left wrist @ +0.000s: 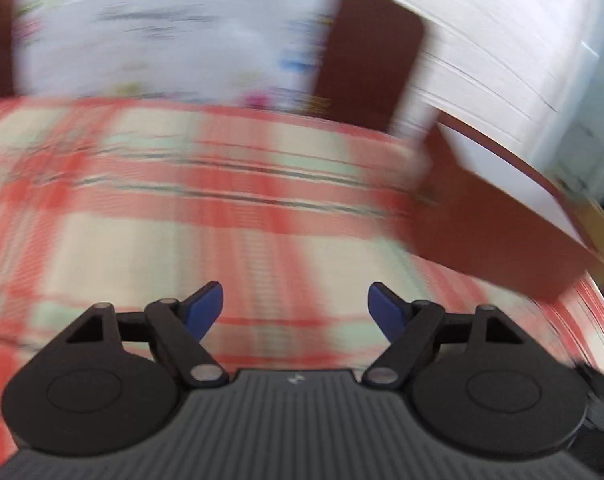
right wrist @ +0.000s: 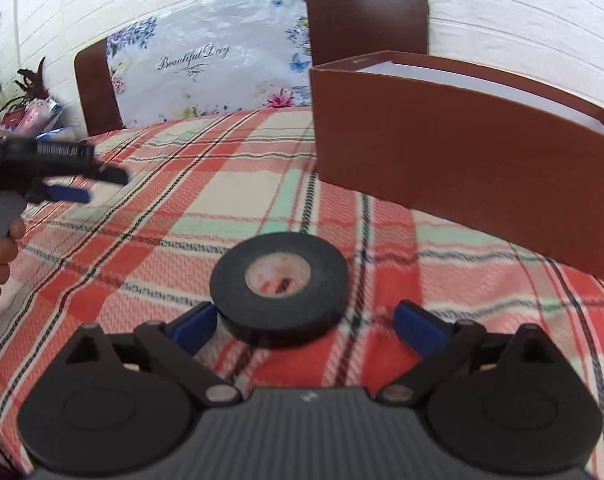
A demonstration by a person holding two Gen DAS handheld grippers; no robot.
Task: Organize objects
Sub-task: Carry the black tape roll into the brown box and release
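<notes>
Red, cream and mint plaid woven tablecloth is covering the whole work surface. Open-topped reddish-brown rectangular cardboard box with white lining is sitting at about 2 o'clock in the right wrist view, well apart from the tape; likely the drop target, judging from the task.

Black roll of cloth tape with a cardboard core is lying flat on the cloth, at 12 o'clock just ahead of the right gripper. Right gripper is spread wide, nothing in it. Its left blue pad is sitting at, or just off, the roll's near-left edge; the right pad is standing clear of the roll.

Left gripper is also spread wide and empty. Its own view is heavily motion-blurred, so it is swinging; only cloth and the box at 2 o'clock are readable there. In the right wrist view it is hovering at 9 o'clock, well away from the tape.

Step in hand, my read: grasping the roll with the right gripper.
- Shift slightly right so the roll is centring between the pads.
- Push forward until the pads are spanning the widest part of the roll.
- Stay low, but avoid snagging the woven cloth.
- Close on the outer wall, not on the core.

Risk: an off-centre squeeze is likely to send the roll skidding forward.
</notes>
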